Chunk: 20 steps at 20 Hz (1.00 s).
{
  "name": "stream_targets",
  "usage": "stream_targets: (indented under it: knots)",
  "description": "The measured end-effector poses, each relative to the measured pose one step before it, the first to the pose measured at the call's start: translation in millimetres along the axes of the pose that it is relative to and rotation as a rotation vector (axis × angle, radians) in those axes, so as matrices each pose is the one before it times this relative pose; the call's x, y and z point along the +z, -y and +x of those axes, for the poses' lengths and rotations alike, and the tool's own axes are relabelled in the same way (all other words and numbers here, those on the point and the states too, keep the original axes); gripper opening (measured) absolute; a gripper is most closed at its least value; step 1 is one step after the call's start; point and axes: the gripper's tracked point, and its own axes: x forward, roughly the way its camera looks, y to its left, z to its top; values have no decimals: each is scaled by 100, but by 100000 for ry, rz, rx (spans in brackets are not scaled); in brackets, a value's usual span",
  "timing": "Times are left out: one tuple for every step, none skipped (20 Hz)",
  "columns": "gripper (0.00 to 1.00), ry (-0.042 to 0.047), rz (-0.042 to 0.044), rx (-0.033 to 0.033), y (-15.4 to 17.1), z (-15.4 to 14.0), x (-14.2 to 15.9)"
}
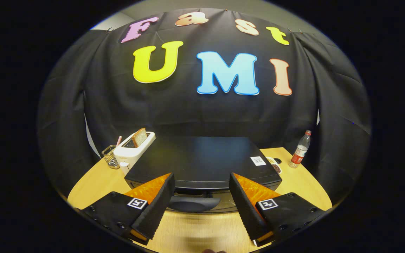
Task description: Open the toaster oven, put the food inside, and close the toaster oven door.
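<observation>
A black toaster oven [202,160] stands on the wooden table [202,232], seen from above and in front. Its door is closed, and the dark handle [193,203] at the door's top edge sits just ahead of and between my fingers. My gripper [201,182] is open, its two black fingers with orange sides spread wide to either side of the handle, with nothing held. A small plate of food [274,166] lies on the table just right of the oven, partly hidden by it.
A white pop-up toaster [134,149] with a bread slice [139,137] in its slot stands left of the oven, next to a wire cup [110,156] holding a straw. A plastic water bottle [300,149] stands at the far right of the table.
</observation>
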Motion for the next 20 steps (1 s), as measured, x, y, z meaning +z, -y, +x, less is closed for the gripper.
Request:
stream_targets:
  knots:
    - [98, -1208, -850, -218, -140, 384, -545]
    - [98, -1109, -393, 138, -158, 478, -415]
    - [98, -1263, -60, -9, -157, 538, -532]
    - [99, -1227, -52, 136, -53, 393, -286]
    - [98, -975, -251, -157, -148, 337, -413]
    - [98, -887, -179, 25, -87, 197, -245]
    - [98, -818, 23, 322, -117, 283, -148]
    - [98, -551, 376, 166, -110, 28, -413]
    - [98, -655, 113, 268, -55, -20, -161]
    - [98, -18, -131, 208, -52, -15, 27]
    - [98, -178, 623, 314, -13, -113, -42]
    - [98, -1970, 2124, 454, 52, 110, -512]
    - [98, 177, 1616, 131, 56, -132, 183]
    - [98, -1166, -434, 228, -84, -39, -344]
    - [98, 266, -1356, 61, -104, -261, 132]
    - [98, -612, -1103, 155, -132, -267, -220]
    - [98, 285, 70, -146, 72, -252, -36]
    - [98, -868, 804, 153, 85, -292, -470]
    - [98, -266, 856, 219, 37, -319, -260]
    - [98, -896, 163, 406, -74, -318, -429]
